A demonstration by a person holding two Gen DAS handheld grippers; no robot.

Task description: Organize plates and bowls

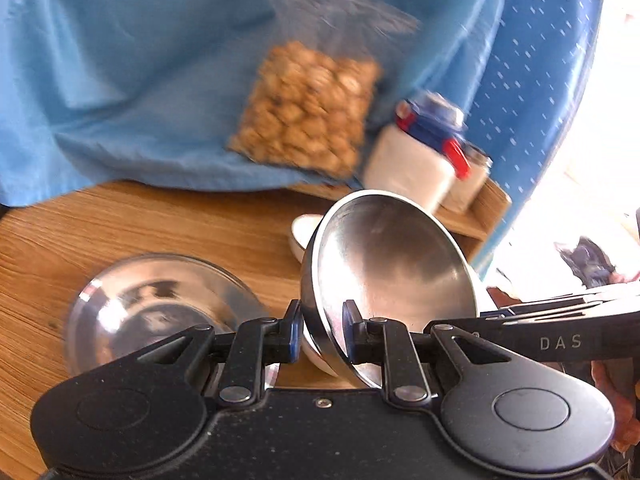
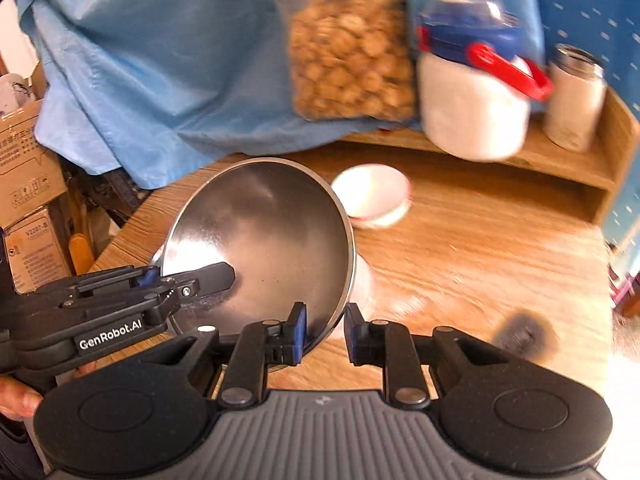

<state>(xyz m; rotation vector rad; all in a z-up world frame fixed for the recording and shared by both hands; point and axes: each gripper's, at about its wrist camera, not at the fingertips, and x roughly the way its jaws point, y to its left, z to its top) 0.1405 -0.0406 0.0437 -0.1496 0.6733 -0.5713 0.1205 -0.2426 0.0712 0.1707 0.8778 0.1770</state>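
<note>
A steel bowl (image 1: 394, 264) is tilted on edge above the wooden table (image 1: 168, 224). My left gripper (image 1: 322, 330) is shut on its rim. The same bowl (image 2: 264, 240) fills the middle of the right wrist view, where my right gripper (image 2: 326, 330) also has its fingers on either side of the rim, clamping it. The left gripper's body (image 2: 120, 300) reaches into the bowl from the left. A second steel bowl (image 1: 156, 308) lies flat on the table at left. A small white bowl (image 2: 374, 196) stands behind, partly hidden in the left wrist view (image 1: 306, 232).
A bag of nuts (image 1: 308, 108) leans on blue cloth (image 1: 132, 80) at the back. A white jar with a blue and red lid (image 2: 474, 96) and a white canister (image 2: 574, 96) stand on a low wooden shelf (image 2: 560, 160). Cardboard boxes (image 2: 28, 184) stand left of the table.
</note>
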